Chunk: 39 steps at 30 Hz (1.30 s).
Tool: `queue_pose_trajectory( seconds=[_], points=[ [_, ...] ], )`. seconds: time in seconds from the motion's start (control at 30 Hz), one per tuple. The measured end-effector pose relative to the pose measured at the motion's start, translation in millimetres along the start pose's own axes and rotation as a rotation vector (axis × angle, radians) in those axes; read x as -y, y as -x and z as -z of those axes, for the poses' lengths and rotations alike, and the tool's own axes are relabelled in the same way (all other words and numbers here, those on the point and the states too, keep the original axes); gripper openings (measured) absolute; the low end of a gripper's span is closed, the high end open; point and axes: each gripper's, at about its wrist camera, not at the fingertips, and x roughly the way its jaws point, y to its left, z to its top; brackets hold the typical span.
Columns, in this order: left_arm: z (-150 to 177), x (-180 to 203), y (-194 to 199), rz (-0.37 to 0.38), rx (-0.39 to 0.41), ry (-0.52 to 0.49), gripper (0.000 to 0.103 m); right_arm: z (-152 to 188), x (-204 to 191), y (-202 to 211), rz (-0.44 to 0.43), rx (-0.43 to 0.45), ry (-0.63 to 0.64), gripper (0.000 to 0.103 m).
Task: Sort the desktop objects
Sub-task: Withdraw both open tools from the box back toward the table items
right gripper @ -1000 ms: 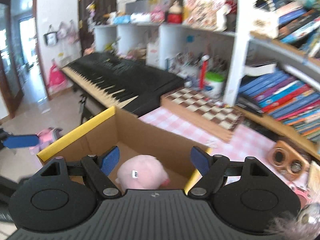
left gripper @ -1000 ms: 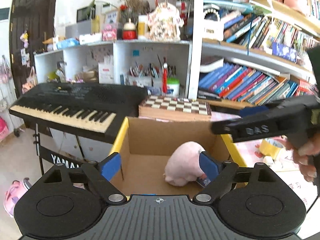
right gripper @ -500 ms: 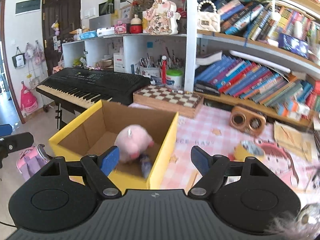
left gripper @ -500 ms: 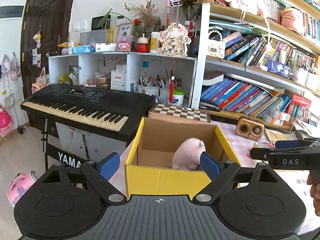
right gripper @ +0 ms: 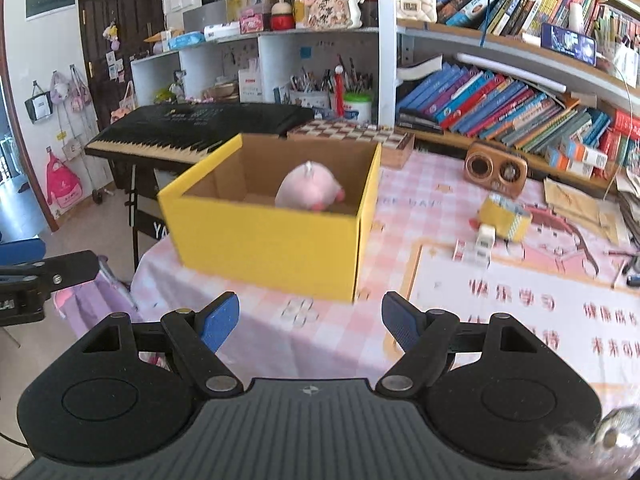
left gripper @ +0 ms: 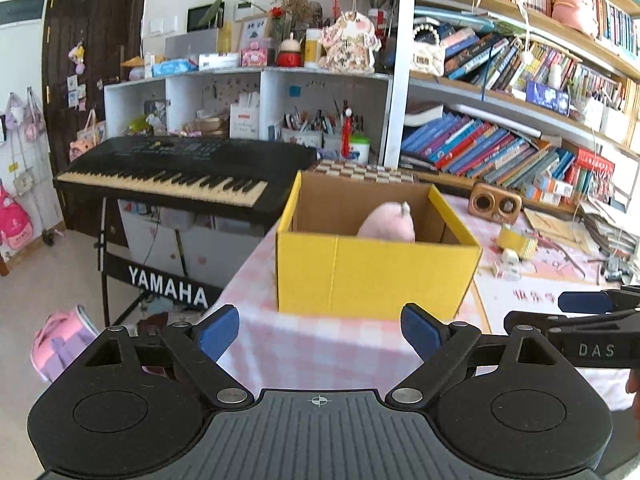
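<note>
A yellow cardboard box stands on the pink checked tablecloth near the table's left edge. A pink plush toy lies inside it. My left gripper is open and empty, in front of the box and apart from it. My right gripper is open and empty, also in front of the box. The right gripper's side shows at the right of the left wrist view. A yellow tape roll and small white items lie to the right of the box.
A black Yamaha keyboard stands left of the table. A chessboard lies behind the box. A wooden speaker, papers and leaning books are at the back right. A pink backpack sits on the floor.
Both grippers have pulled back and away from the box. One second ago they were over its opening beside the plush toy; now the whole box is in front of them.
</note>
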Motion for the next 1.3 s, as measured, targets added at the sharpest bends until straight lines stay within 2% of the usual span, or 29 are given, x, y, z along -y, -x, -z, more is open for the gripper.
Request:
queue_pose_trajectory(
  seconds=[0.43,0.73,1.0,1.3],
  points=[
    [36,6,10,0.037,-0.099,-0.017,0.092,52,-22,24,0.038,-0.079,0.056,0.079],
    [45,15,6,0.069,-0.142,-0.023,0.094,56,-21,24,0.061,-0.096,0.09,0.081],
    [47,33,-9,0.113,-0.178,-0.029,0.094,59,-1,21,0.091,-0.116,0.073,0.081],
    [46,75,-25,0.152,-0.211,-0.074,0.094,60,44,17,0.121,-0.146,0.018,0.082]
  ],
)
